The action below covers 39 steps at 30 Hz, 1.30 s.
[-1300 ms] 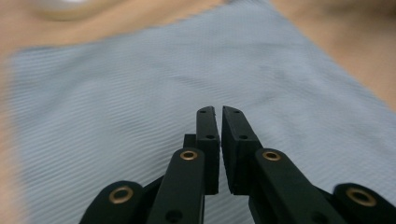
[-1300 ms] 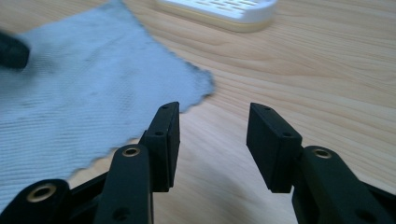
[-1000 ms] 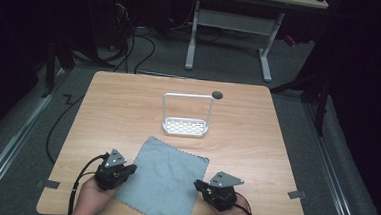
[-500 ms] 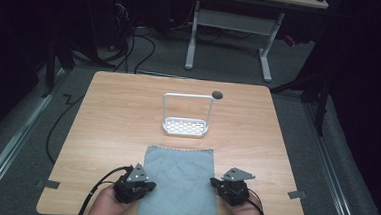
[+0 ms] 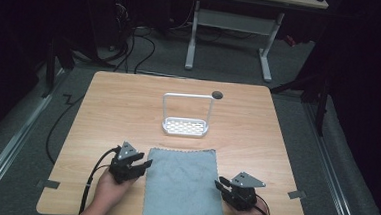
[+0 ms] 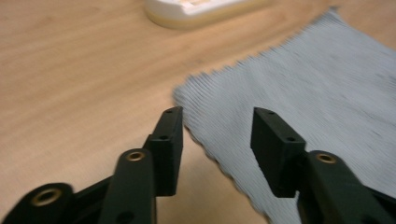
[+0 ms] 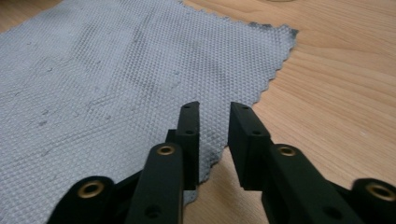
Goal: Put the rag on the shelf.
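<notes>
A grey cloth [image 5: 181, 184] lies flat and square on the wooden table [image 5: 128, 108], its near edge at the table's front edge. My left gripper [image 5: 145, 164] sits at the cloth's left edge. In the left gripper view it [image 6: 217, 128] is open, its jaws straddling the pinked edge of the cloth [image 6: 317, 88] near the far left corner. My right gripper [image 5: 220, 183] rests at the cloth's right edge. In the right gripper view it [image 7: 215, 121] is open by a narrow gap, with the edge of the cloth [image 7: 116, 84] running beneath the jaws.
A white wire rack [image 5: 185, 127] with a perforated base stands just beyond the cloth at mid-table; its base [image 6: 196, 9] shows in the left gripper view. A small dark round spot [image 5: 217, 94] is near the far edge. Bare wood lies on both sides.
The cloth, skewed a second ago, now lies squared to the table. Both grippers have moved from its near corners up along its side edges and stand open.
</notes>
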Motion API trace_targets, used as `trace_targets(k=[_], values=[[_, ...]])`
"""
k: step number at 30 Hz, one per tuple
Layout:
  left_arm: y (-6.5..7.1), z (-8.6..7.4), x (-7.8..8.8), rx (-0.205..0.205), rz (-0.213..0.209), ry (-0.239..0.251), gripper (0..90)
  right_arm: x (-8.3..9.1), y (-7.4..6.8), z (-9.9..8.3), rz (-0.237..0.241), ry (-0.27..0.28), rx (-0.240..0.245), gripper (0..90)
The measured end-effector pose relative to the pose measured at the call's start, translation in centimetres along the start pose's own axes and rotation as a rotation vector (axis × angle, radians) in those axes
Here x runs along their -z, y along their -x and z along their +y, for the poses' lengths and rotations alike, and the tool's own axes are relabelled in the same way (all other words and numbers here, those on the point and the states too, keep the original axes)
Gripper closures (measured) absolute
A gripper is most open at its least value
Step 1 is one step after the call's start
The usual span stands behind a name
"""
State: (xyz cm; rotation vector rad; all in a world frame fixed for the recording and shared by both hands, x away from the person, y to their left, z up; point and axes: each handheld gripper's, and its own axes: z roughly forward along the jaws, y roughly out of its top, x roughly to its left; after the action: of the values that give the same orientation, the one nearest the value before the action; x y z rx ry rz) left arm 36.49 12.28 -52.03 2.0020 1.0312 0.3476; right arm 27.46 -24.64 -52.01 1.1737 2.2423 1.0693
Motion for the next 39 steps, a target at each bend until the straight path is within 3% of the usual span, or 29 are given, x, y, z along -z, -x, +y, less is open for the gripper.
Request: trace_targets(k=[2,4,5,8,11,13,16,19,27,29,31,33,35,39], values=[[-0.1,0.5,-1.1,-0.002,0.004,-0.031,53.5,0.0,0.2,0.0,0.001,0.006,-0.019,67.9],[-0.1,0.8,-2.0,-0.004,0.045,-0.063,56.1,0.0,0.3,0.1,-0.008,0.01,-0.039,68.0],[-0.3,0.8,-2.5,0.019,0.058,-0.077,57.9,0.0,0.5,0.2,-0.015,0.018,-0.054,67.1],[-0.5,1.0,-2.7,0.062,0.059,-0.066,64.0,-0.1,0.6,0.6,-0.011,0.033,-0.059,64.4],[-0.4,1.1,-2.9,0.044,0.062,-0.068,71.7,-0.9,0.9,1.5,-0.015,0.035,-0.064,61.7],[-0.6,1.1,-3.0,0.052,0.039,-0.066,79.2,-2.1,1.4,2.7,-0.036,0.037,-0.063,60.7],[-0.6,0.8,-3.0,0.034,0.029,-0.051,88.7,-4.4,2.9,4.3,-0.084,0.016,-0.105,60.2],[-0.9,0.6,-3.0,0.068,0.006,-0.035,89.4,-6.7,4.1,5.4,-0.094,-0.025,-0.129,60.2],[-1.3,0.6,-3.1,0.088,-0.026,-0.033,89.5,-8.7,4.8,6.2,-0.1,-0.084,-0.132,60.5],[-1.4,0.6,-3.1,0.093,-0.03,-0.033,89.5,-8.8,4.6,6.3,-0.102,-0.084,-0.12,66.0],[-1.4,0.6,-3.1,0.091,-0.032,-0.032,89.6,-8.8,4.1,6.3,-0.11,-0.09,-0.083,83.1],[-1.3,0.5,-3.0,0.086,-0.036,-0.034,89.6,-8.8,4.0,6.3,-0.103,-0.092,-0.077,87.8],[-1.3,0.5,-2.8,0.085,-0.035,-0.018,89.7,-8.8,3.5,6.2,-0.115,-0.087,-0.039,88.9],[-1.4,0.5,-2.1,0.085,-0.046,0.028,89.9,-7.6,3.2,6.2,-0.091,-0.01,-0.061,89.1]])
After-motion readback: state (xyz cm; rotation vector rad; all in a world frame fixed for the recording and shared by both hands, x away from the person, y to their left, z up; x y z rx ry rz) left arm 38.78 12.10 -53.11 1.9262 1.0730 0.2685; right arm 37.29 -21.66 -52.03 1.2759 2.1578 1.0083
